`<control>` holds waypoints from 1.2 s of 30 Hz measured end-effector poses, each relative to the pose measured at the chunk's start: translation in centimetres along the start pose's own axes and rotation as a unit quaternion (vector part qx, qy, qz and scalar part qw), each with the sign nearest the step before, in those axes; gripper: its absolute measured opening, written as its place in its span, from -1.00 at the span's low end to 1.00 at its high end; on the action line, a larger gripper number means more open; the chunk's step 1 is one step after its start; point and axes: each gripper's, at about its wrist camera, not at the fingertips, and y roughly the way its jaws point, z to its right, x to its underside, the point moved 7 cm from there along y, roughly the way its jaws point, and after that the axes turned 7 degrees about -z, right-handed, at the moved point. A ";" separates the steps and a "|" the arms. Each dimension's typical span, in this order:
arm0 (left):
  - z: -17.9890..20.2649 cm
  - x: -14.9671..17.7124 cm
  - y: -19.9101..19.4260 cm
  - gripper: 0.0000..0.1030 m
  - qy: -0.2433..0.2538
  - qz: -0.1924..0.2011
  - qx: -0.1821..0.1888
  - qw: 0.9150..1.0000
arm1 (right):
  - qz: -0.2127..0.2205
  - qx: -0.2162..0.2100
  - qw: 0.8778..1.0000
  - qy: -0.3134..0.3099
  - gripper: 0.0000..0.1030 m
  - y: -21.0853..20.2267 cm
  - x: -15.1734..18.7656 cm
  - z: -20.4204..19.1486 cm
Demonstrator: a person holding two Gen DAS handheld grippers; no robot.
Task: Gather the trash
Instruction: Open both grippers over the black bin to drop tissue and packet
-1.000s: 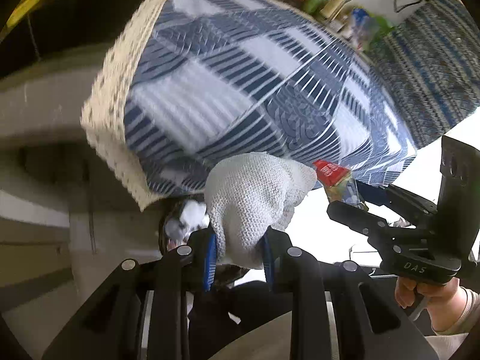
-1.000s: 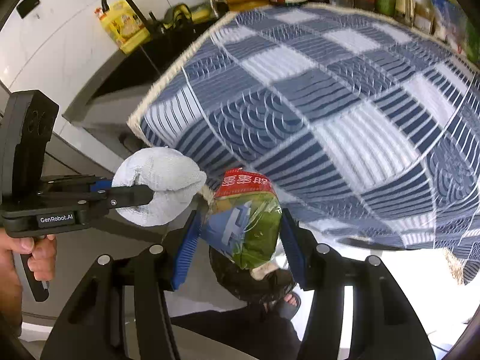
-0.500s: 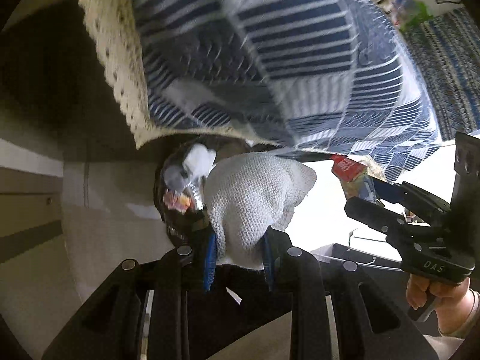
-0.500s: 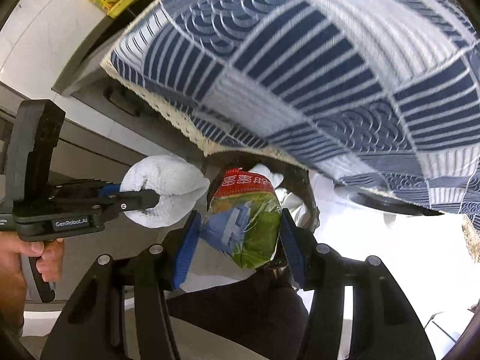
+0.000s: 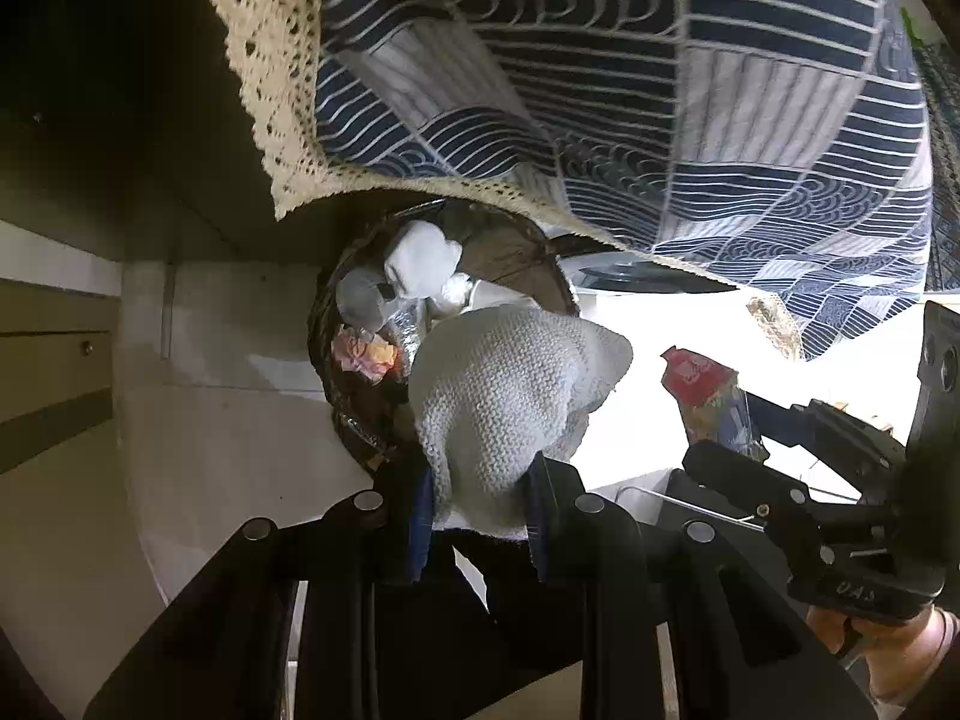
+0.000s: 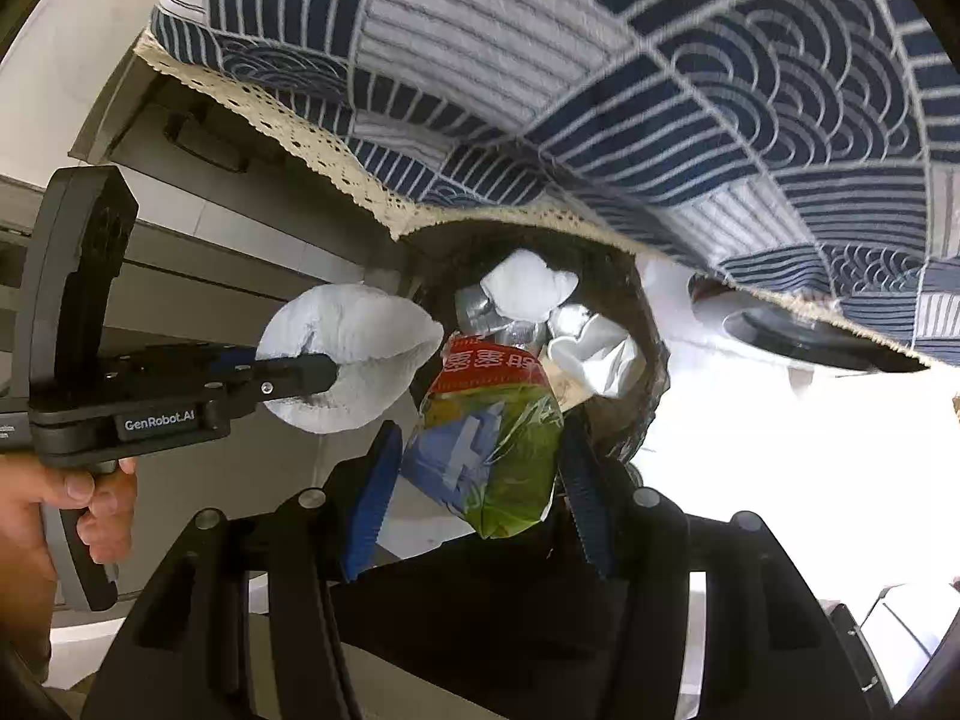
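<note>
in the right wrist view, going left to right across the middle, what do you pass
hand → left gripper → white cloth wad → snack packet → trash bin rim

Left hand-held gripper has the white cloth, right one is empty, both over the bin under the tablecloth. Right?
Not quite: the right hand-held gripper is not empty. The right wrist view shows it shut on a red-and-green snack bag. The rest stands: the left hand-held gripper has the white cloth, both over the bin under the tablecloth.
</note>
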 end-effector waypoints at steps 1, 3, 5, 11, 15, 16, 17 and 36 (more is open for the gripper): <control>-0.1 -0.1 0.3 -0.54 0.000 -0.004 0.003 1.000 | -0.003 -0.001 1.000 0.003 0.05 0.2 0.1 0.0; -0.2 -0.1 0.7 -0.54 0.003 -0.008 0.001 1.000 | -0.009 -0.005 1.000 0.009 0.05 0.9 0.1 0.1; -0.2 -0.2 0.9 -0.54 0.004 -0.010 0.001 1.000 | -0.014 -0.003 1.000 0.009 0.05 1.4 0.2 0.0; -0.7 -0.5 1.2 -0.51 -0.003 -0.012 -0.001 1.000 | -0.012 -0.004 1.000 0.014 0.06 1.6 0.0 -0.2; -0.5 -0.7 1.0 -0.48 -0.002 -0.011 0.002 1.000 | -0.006 -0.006 1.000 0.017 0.06 1.3 -0.3 -0.1; -0.4 -0.8 1.1 -0.48 0.000 -0.012 0.003 1.000 | -0.004 -0.003 1.000 0.016 0.06 1.2 -0.3 -0.1; -0.3 -0.9 1.1 -0.48 0.002 -0.012 0.002 1.000 | -0.004 -0.005 1.000 0.016 0.06 1.2 -0.4 -0.2; 0.2 -2.0 -0.5 0.02 -0.002 -0.006 -0.002 1.000 | 0.026 -0.001 0.999 0.038 0.36 -2.1 -0.5 1.1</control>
